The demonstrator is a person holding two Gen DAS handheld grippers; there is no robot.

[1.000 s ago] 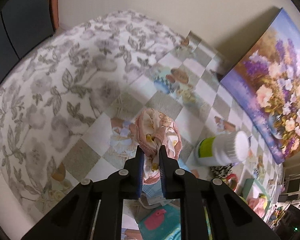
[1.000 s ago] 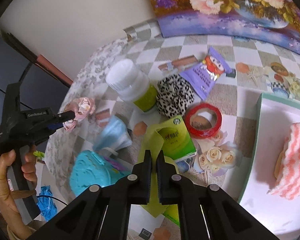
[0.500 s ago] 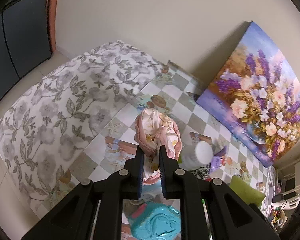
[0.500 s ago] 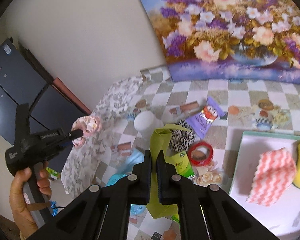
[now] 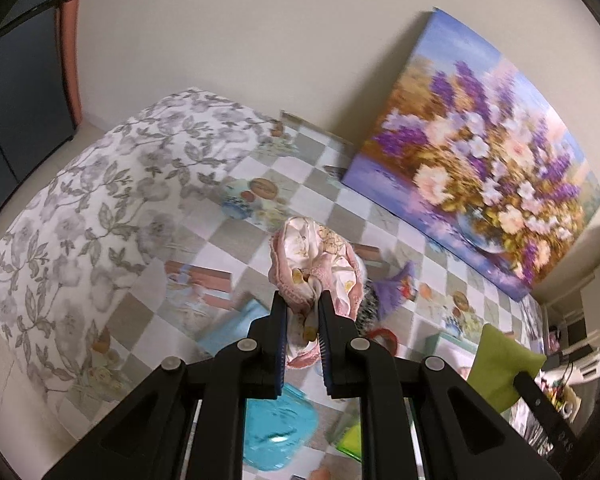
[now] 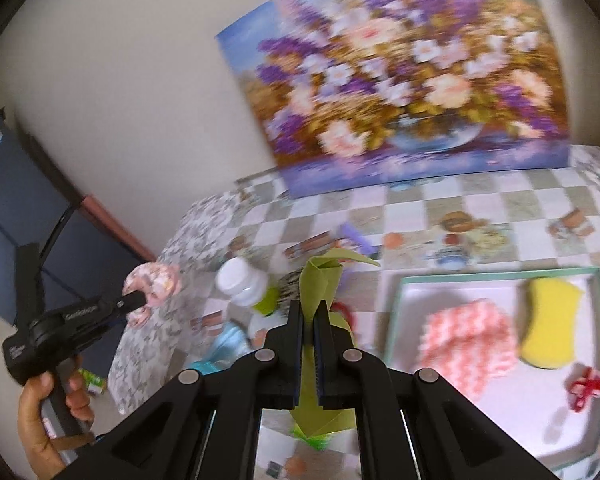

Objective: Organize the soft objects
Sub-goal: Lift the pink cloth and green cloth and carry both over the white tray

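My left gripper [image 5: 302,300] is shut on a pink flowered scrunchie [image 5: 316,258], held up above the checked tablecloth. In the right wrist view the same scrunchie [image 6: 154,286] hangs at that gripper's tip at the left, with a hand around the handle. My right gripper [image 6: 309,308] is shut on a thin green cloth [image 6: 318,284] that droops below the jaws; this green cloth [image 5: 500,364] also shows at the right edge of the left wrist view. A white tray [image 6: 420,292] at the right holds a pink-and-white striped cloth [image 6: 468,340], a yellow sponge [image 6: 550,320] and a red bow [image 6: 586,386].
A flower painting [image 6: 400,80] leans on the wall behind the table. On the table below lie a white-capped bottle [image 6: 244,286], a leopard-print scrunchie [image 5: 366,310], a red tape roll [image 5: 384,338], a purple packet [image 5: 396,286] and a turquoise container [image 5: 276,428]. A dark cabinet [image 6: 16,216] stands at the left.
Both grippers have risen from the table with their loads; the objects below look smaller and more of the wall and painting shows. The tray's yellow sponge and red bow have come into view.
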